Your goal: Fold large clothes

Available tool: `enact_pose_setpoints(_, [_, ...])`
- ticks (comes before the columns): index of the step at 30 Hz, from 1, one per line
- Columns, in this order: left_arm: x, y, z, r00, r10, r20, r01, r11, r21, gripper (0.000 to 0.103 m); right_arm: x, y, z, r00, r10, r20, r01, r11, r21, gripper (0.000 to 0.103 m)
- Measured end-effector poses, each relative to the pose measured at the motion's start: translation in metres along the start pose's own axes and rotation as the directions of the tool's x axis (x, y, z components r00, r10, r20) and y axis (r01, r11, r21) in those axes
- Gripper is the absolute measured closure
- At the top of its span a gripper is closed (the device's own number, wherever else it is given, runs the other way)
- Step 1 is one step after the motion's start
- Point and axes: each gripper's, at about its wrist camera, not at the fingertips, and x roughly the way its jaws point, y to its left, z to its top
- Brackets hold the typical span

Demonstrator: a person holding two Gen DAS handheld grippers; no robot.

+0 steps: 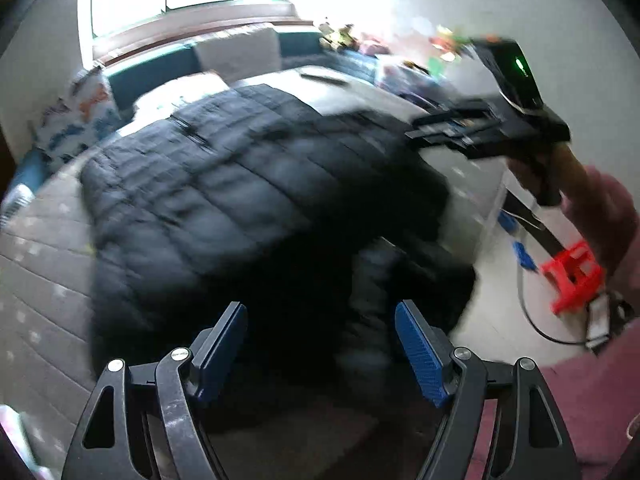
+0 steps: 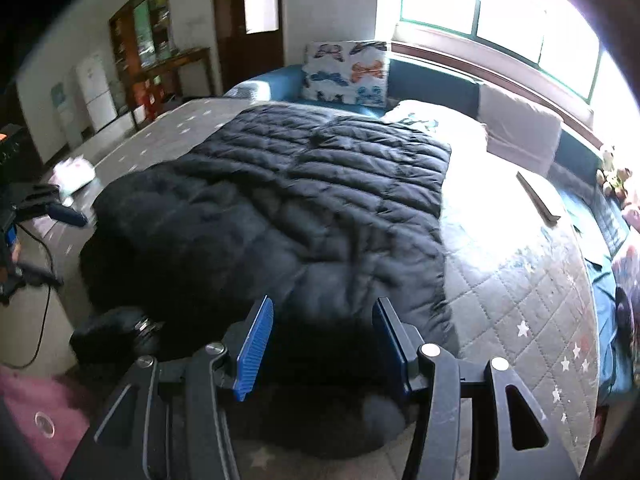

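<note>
One black quilted down coat (image 2: 304,208) lies spread flat over the grey star-print bed cover (image 2: 516,312), filling the middle of the bed, its hem hanging off the near edge at six o'clock. Two hand-held grippers hover above that near edge. The left gripper (image 1: 320,344) has its two blue pads wide apart with nothing between them, only dark coat fabric below. The right gripper (image 2: 322,344) also stands parted, gripping nothing; in the left wrist view it shows at about two o'clock, blurred, carried by a hand in a pink sleeve (image 1: 600,216). Two cushions stand at the far side by the window: one butterfly-print cushion (image 2: 348,74) at twelve o'clock, one plain pale cushion (image 2: 520,132) at about two. One red plastic stool (image 1: 576,276) sits on the floor at four o'clock.
</note>
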Motion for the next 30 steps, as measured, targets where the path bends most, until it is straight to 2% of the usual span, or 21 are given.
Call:
enact_pose_setpoints(3, [0.011,-0.020,-0.015,0.998,-0.043,-0.055,0.044,0.999,0.025,0.022,0.002,0.014,-0.009,0.998,-0.005,-0.060,0.001,0.998,-0.063,0.046])
enact_pose_setpoints(7, [0.026,-0.034,-0.031,0.994,-0.058,-0.095,0.060,0.998,0.021,0.022,-0.002,0.033,-0.030,0.994,-0.018,-0.110,0.002,0.990,-0.144,0.046])
enact_pose_setpoints(10, [0.042,-0.038,-0.038,0.991,-0.037,-0.131,0.039,0.999,0.013,0.022,-0.003,0.042,-0.047,0.990,-0.024,-0.137,-0.001,0.984,-0.181,0.046])
enact_pose_setpoints(13, [0.050,-0.041,-0.039,0.993,-0.002,-0.121,0.005,1.000,0.020,0.025,-0.001,0.050,-0.065,0.983,-0.026,-0.179,-0.012,0.978,-0.207,0.046])
enact_pose_setpoints(15, [0.050,-0.045,-0.037,0.993,0.038,-0.108,-0.034,0.998,0.044,0.039,0.000,0.055,-0.074,0.979,-0.033,-0.199,-0.014,0.973,-0.232,0.046])
enact_pose_setpoints(17, [0.055,-0.051,-0.036,0.989,0.106,-0.101,-0.098,0.992,0.085,0.061,0.000,0.063,-0.084,0.979,-0.035,-0.200,-0.019,0.965,-0.263,0.046])
enact_pose_setpoints(18, [0.055,-0.051,-0.035,0.988,0.117,-0.100,-0.108,0.990,0.088,0.065,0.000,0.066,-0.089,0.979,-0.025,-0.200,-0.031,0.962,-0.271,0.046])
enact_pose_setpoints(20, [0.053,-0.050,-0.032,0.986,0.137,-0.091,-0.129,0.988,0.088,0.086,0.002,0.074,-0.099,0.980,-0.025,-0.198,-0.037,0.952,-0.304,0.046])
enact_pose_setpoints(22, [0.047,-0.046,-0.027,0.983,0.168,-0.070,-0.162,0.983,0.091,0.090,0.003,0.084,-0.107,0.983,-0.039,-0.181,-0.026,0.937,-0.347,0.046])
enact_pose_setpoints(26, [0.032,-0.030,-0.015,0.987,0.159,-0.036,-0.157,0.986,0.053,0.092,0.006,0.105,-0.118,0.990,-0.061,-0.124,0.000,0.899,-0.438,0.046])
enact_pose_setpoints(30, [0.021,-0.013,-0.005,0.989,0.147,-0.015,-0.147,0.989,0.005,0.093,0.009,0.124,-0.116,0.998,-0.051,-0.024,0.033,0.874,-0.486,0.046])
